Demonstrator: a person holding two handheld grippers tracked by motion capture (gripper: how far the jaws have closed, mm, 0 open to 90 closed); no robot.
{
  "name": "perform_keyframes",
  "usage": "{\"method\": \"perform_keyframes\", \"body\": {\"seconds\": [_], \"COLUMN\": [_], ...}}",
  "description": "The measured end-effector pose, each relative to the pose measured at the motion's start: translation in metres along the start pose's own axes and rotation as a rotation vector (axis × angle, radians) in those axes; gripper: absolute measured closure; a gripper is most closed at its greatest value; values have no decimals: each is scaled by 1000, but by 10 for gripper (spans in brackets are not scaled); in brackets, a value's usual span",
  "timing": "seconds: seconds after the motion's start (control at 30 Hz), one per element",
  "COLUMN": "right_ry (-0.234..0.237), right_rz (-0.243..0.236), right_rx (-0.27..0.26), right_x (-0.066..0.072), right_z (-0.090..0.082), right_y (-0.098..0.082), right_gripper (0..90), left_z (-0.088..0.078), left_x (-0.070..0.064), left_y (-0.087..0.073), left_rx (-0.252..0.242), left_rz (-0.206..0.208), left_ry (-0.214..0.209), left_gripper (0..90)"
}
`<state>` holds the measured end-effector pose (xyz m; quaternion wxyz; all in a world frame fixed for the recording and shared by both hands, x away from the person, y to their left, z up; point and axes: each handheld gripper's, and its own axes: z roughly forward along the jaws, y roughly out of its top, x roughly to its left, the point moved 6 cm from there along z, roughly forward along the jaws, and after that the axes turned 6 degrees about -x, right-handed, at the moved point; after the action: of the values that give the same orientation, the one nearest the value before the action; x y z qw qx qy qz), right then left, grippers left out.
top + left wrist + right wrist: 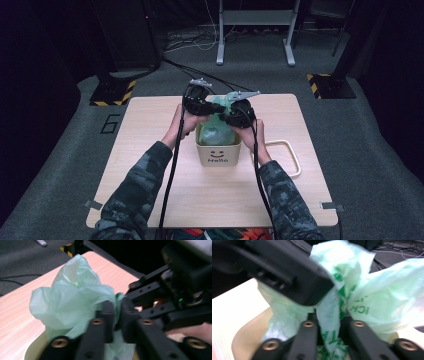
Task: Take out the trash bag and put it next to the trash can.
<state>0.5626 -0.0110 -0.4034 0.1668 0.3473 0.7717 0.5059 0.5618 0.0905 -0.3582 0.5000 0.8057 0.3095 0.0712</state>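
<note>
A pale green plastic bag (216, 121) with green print sticks up out of a small cream bin (218, 152) marked "Hello" with a smiley, at the middle of the wooden table (150, 165). My left gripper (207, 108) is over the bin's left side. In the left gripper view its jaws (117, 308) are shut on a fold of the bag (72, 297). My right gripper (228, 118) meets it from the right. Its jaws (329, 318) pinch a printed strip of the bag (372, 297). The two grippers nearly touch above the bin.
A white rectangular loop (286, 156) lies on the table right of the bin. Cables trail from both grippers toward the near edge. Beyond the table stand posts on striped bases (111, 93) and a metal frame (255, 30).
</note>
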Motion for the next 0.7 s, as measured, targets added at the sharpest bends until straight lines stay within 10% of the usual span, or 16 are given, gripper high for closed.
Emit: {"method": "perform_keyframes", "body": {"seconds": [0.33, 0.7], "right_ry": [-25, -17], "right_rz": [-12, -55], "right_rx": [-6, -53], "right_x": [-2, 10], "right_z": [-5, -15], "right_y": [2, 28], "right_gripper": [896, 897], "left_z": [-21, -9], "left_x": [14, 13], "left_y": [-9, -29], "left_rx": [-2, 27], "left_rz": [-41, -21], "left_ry": [32, 17], "left_gripper": [327, 96]}}
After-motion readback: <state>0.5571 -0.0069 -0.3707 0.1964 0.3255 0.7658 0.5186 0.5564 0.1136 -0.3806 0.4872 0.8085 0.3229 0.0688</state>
